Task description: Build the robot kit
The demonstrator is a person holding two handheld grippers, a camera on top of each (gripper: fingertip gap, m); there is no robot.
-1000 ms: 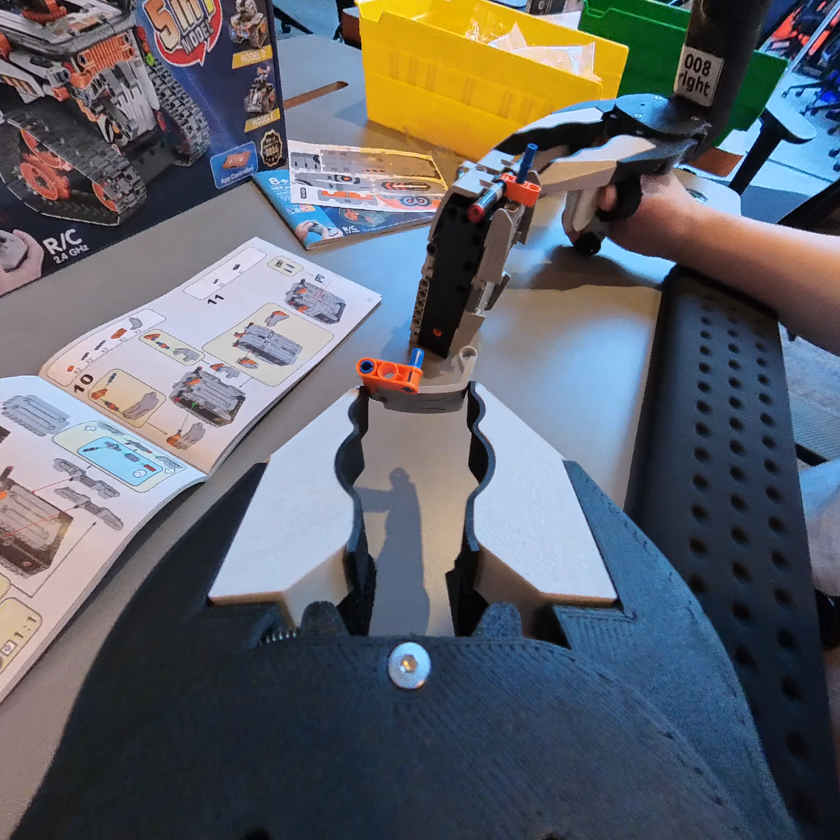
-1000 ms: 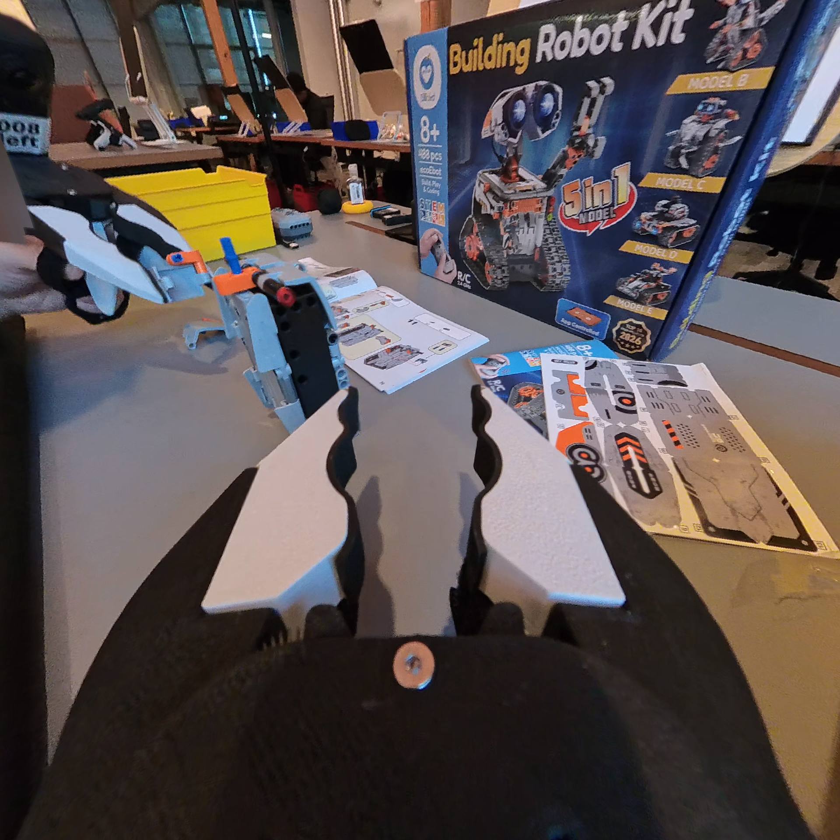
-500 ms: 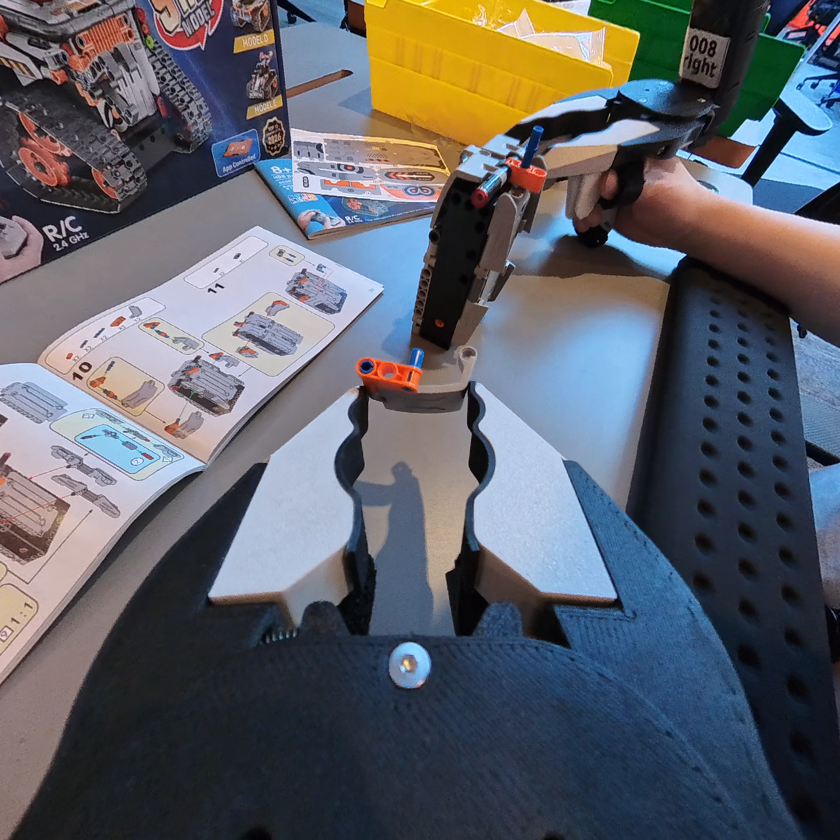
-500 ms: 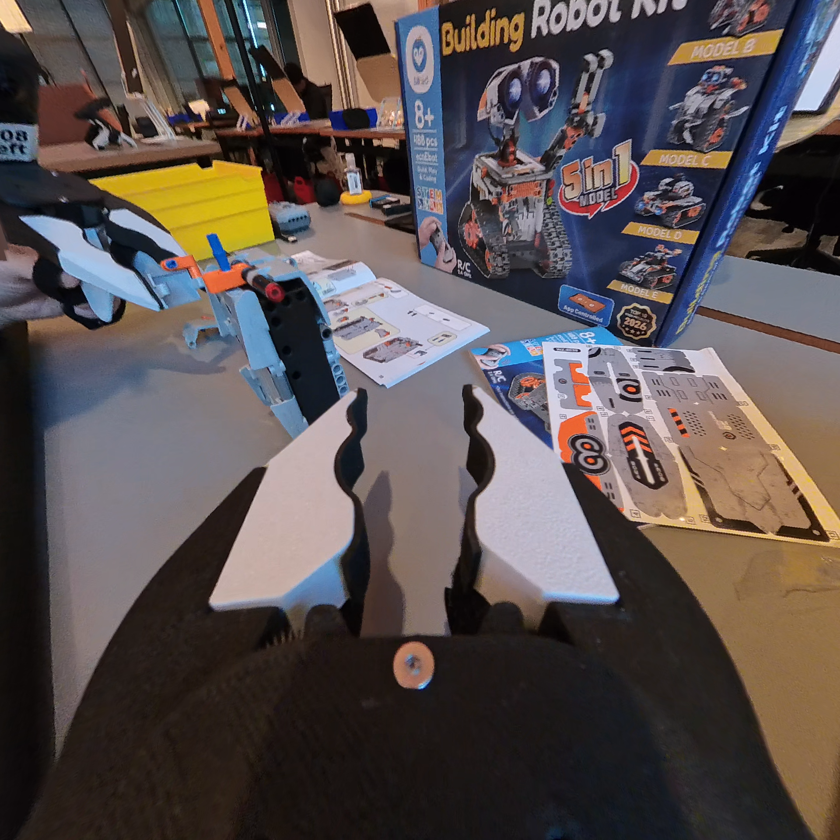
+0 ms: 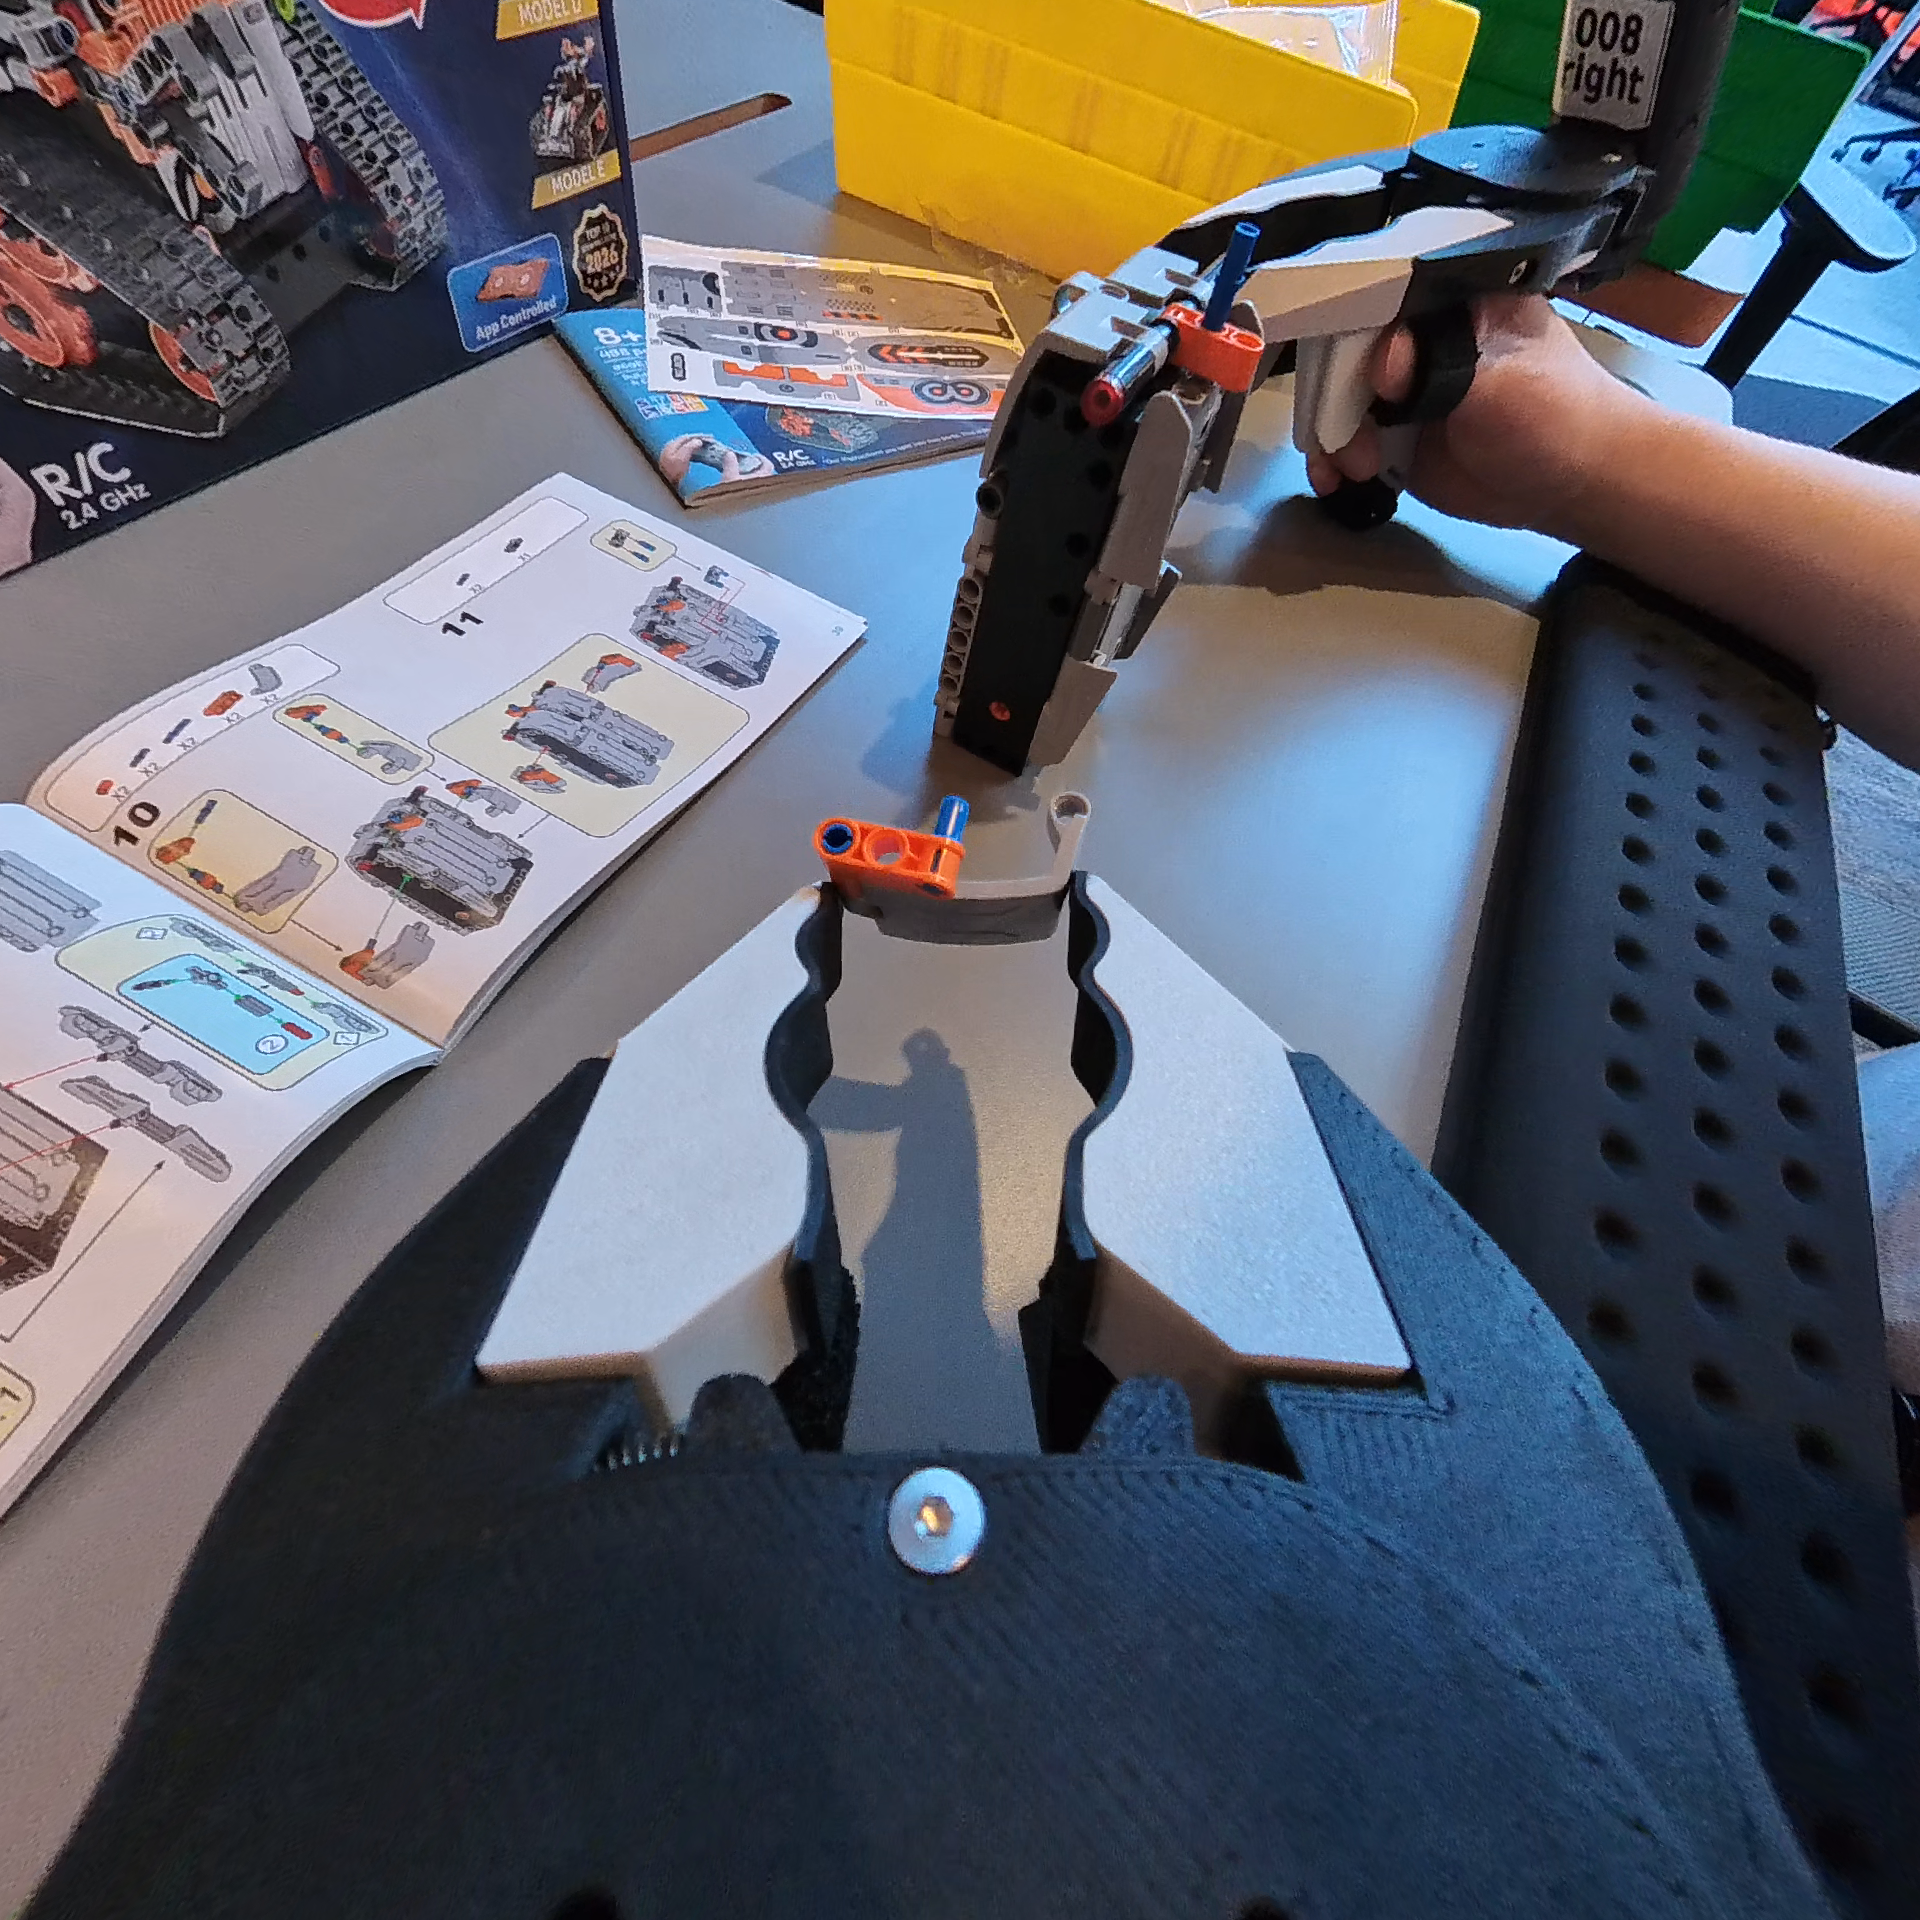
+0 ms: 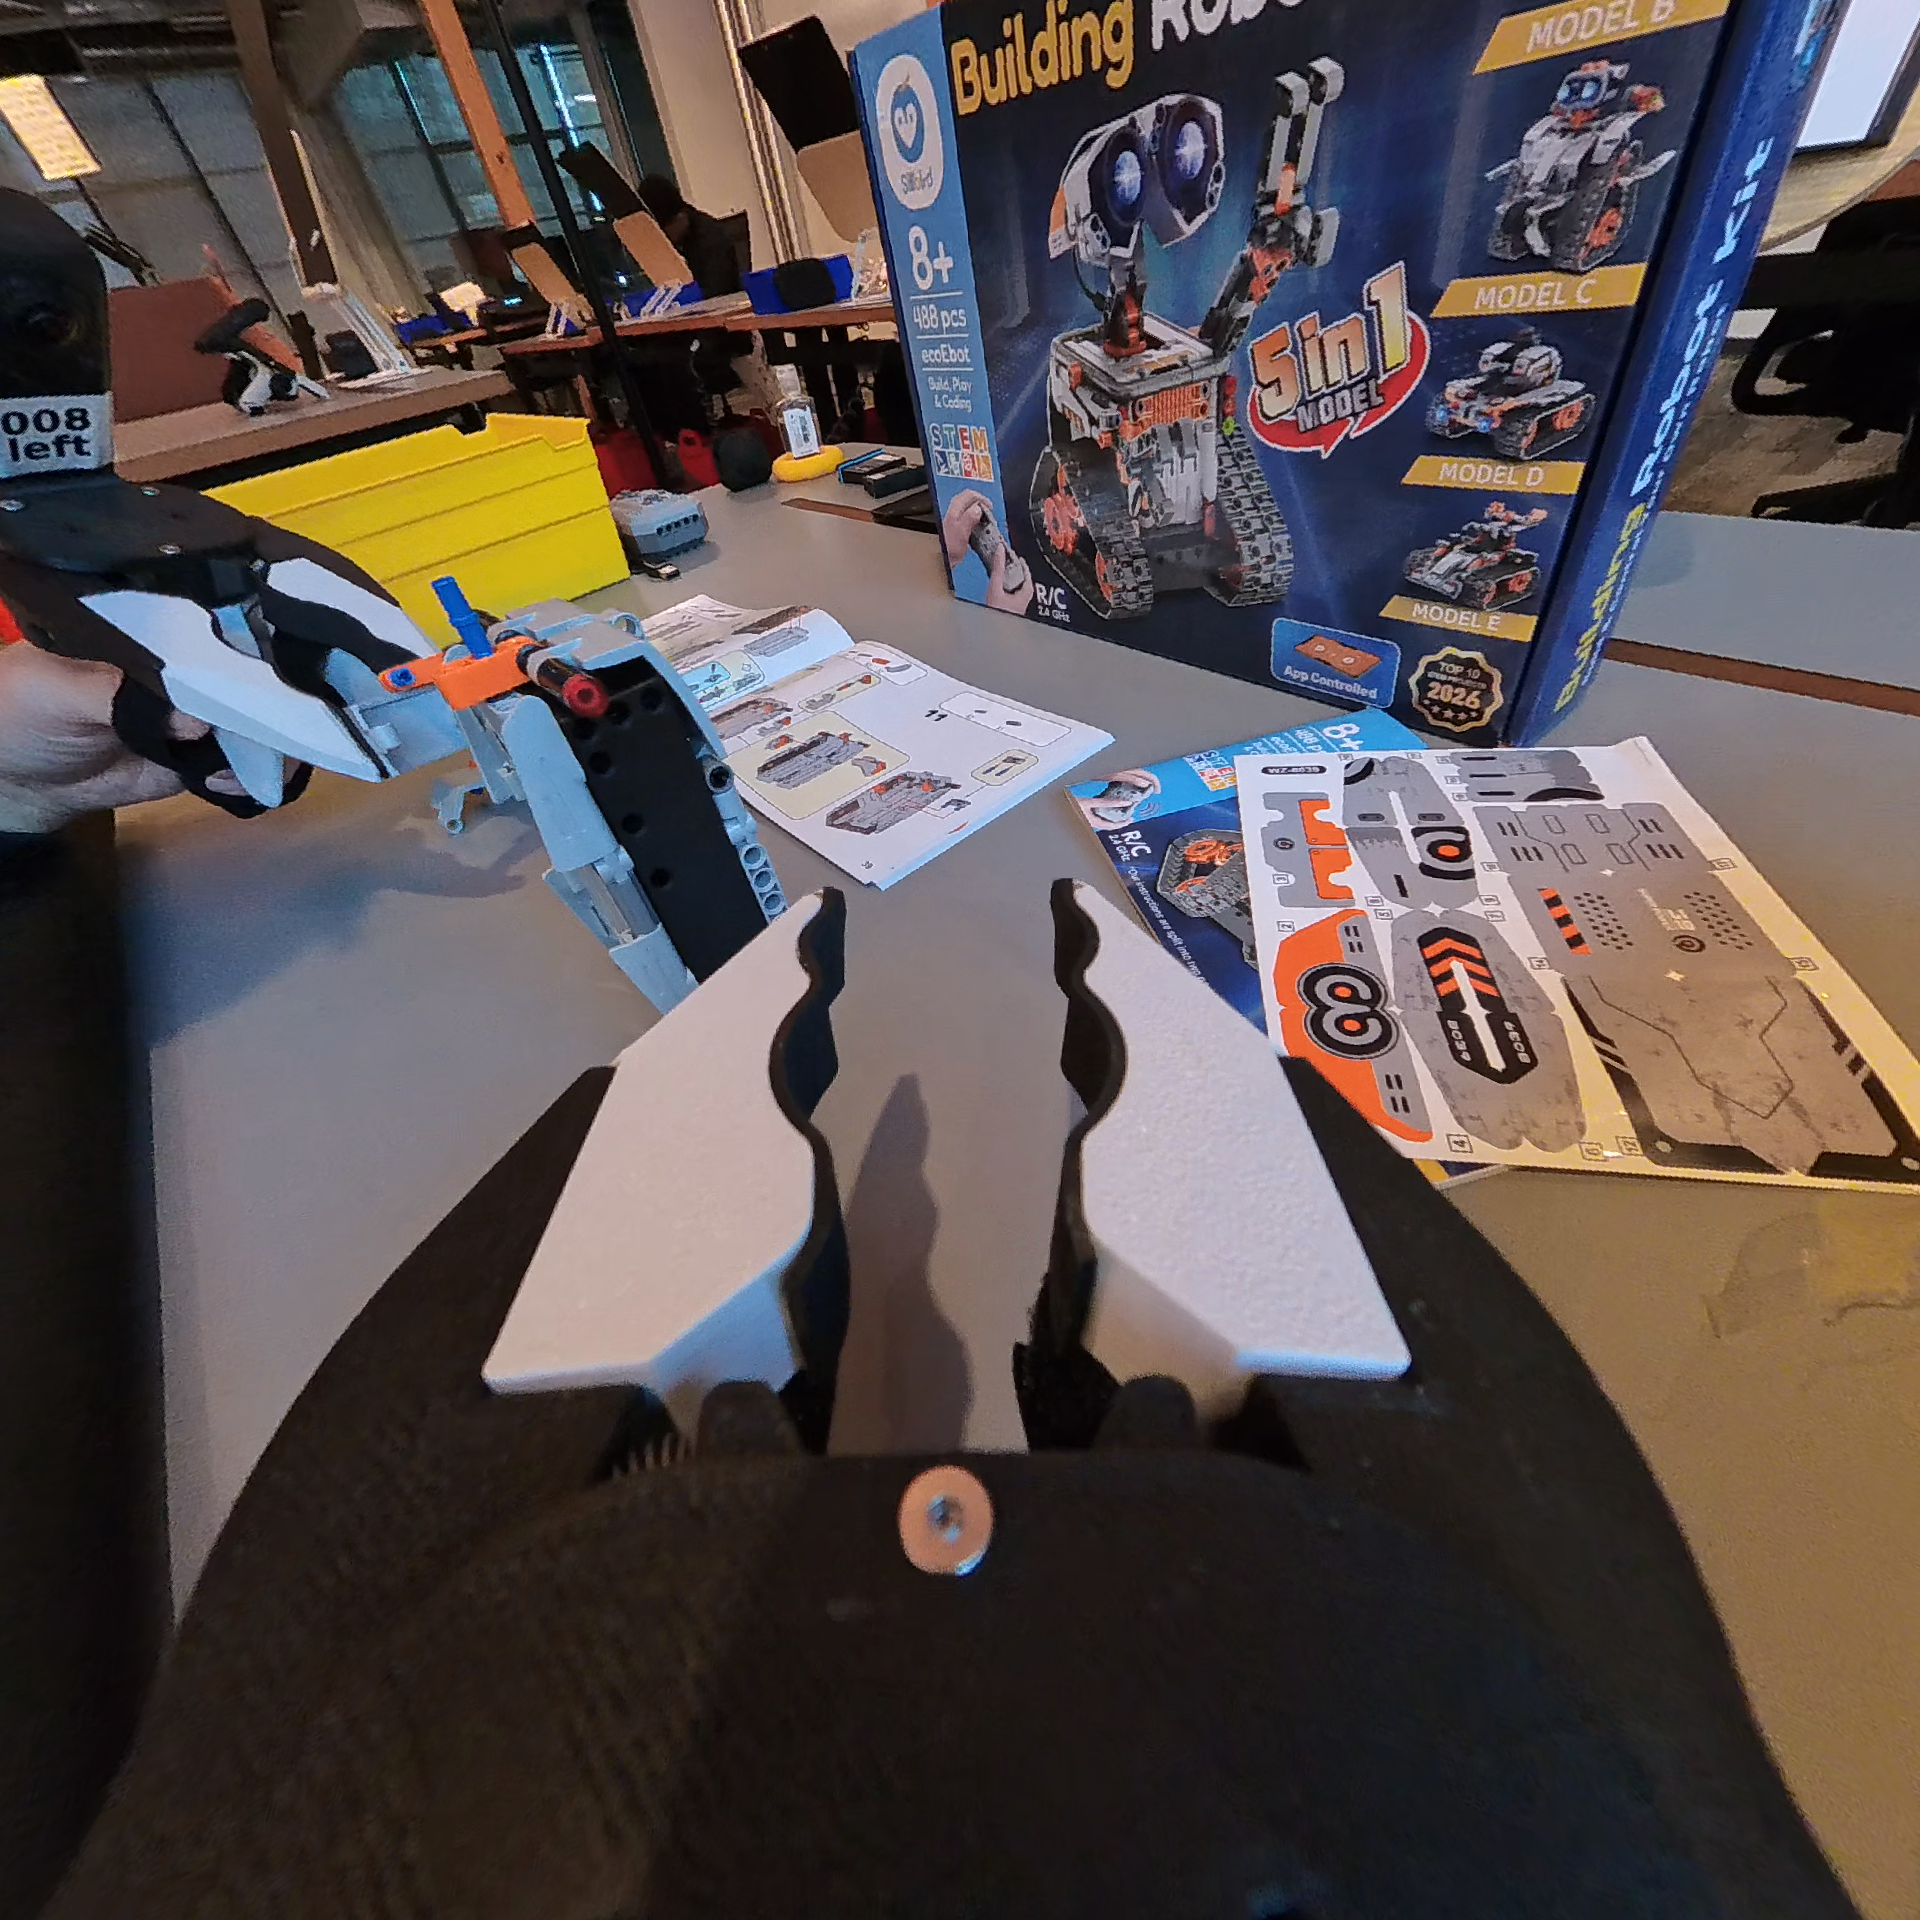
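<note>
My left gripper [image 5: 951, 899] is shut on a small grey curved piece [image 5: 1003, 902] that carries an orange connector [image 5: 888, 854] and a blue pin, held clear of the table. A black-and-grey brick assembly [image 5: 1039, 561] stands on end just beyond it, with an orange connector, a blue pin and a red-tipped pin on top. My right gripper [image 6: 948, 909] is open and empty above the grey table. The assembly [image 6: 655, 800] is just left of its left finger; I cannot tell if they touch. The left gripper [image 6: 374, 738] shows there, level with the assembly's top.
An open instruction booklet [image 5: 468, 779] lies left of the assembly. A sticker sheet [image 6: 1558, 956] lies on a blue leaflet before the tall kit box [image 6: 1299, 364]. Yellow bin [image 5: 1091, 114] and green bin [image 5: 1787, 125] stand at the back. A black perforated panel [image 5: 1683, 1039] borders the right. The left gripper's tips are roughly 25 centimeters from the right gripper's. The black perforated panel [image 5: 1683, 1039] is about 20 centimeters from my left fingertips.
My left gripper has drawn back a little from the assembly's base, still holding the piece. My right gripper's jaws have narrowed slightly and it has shifted a little.
</note>
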